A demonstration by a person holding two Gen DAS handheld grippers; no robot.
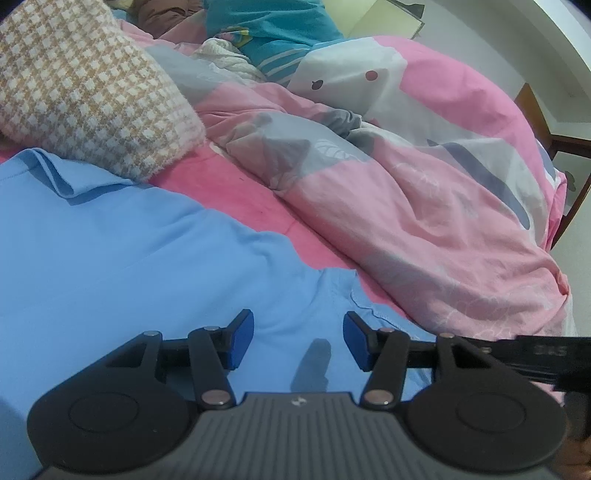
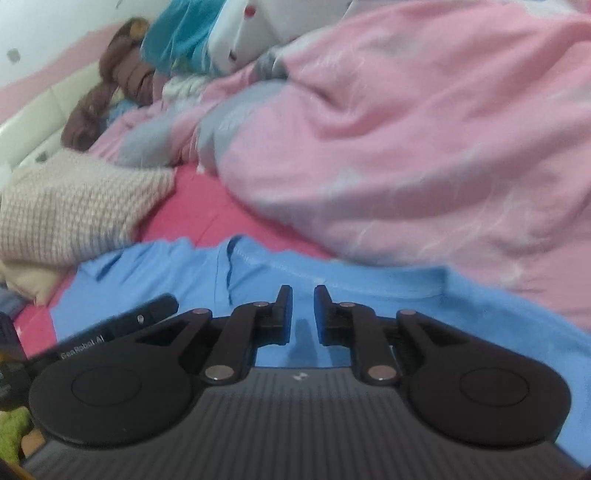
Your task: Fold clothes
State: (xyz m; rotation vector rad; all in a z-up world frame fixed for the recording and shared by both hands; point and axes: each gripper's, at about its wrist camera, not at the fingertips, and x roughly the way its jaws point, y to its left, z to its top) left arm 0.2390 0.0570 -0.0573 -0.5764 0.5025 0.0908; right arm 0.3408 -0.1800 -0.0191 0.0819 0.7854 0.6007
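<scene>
A light blue garment [image 1: 129,258] lies spread flat on the pink sheet [image 1: 236,195]; its hemmed edge runs toward the duvet. My left gripper [image 1: 298,317] hovers low over it, open, blue pads [image 1: 240,343] wide apart with only cloth beneath. In the right wrist view the same blue garment [image 2: 369,295] fills the foreground, slightly blurred. My right gripper [image 2: 303,295] sits just above it, open by a narrow gap, nothing pinched between the fingers. A black part of each gripper shows at the edge of the other's view.
A rumpled pink and grey duvet [image 1: 424,203] is heaped to the right. A tan houndstooth knit [image 1: 85,85] lies at the left, touching the blue garment's far edge. Teal [image 1: 269,33] and brown [image 2: 110,92] clothes lie behind. A wooden chair [image 1: 561,147] stands beyond the bed.
</scene>
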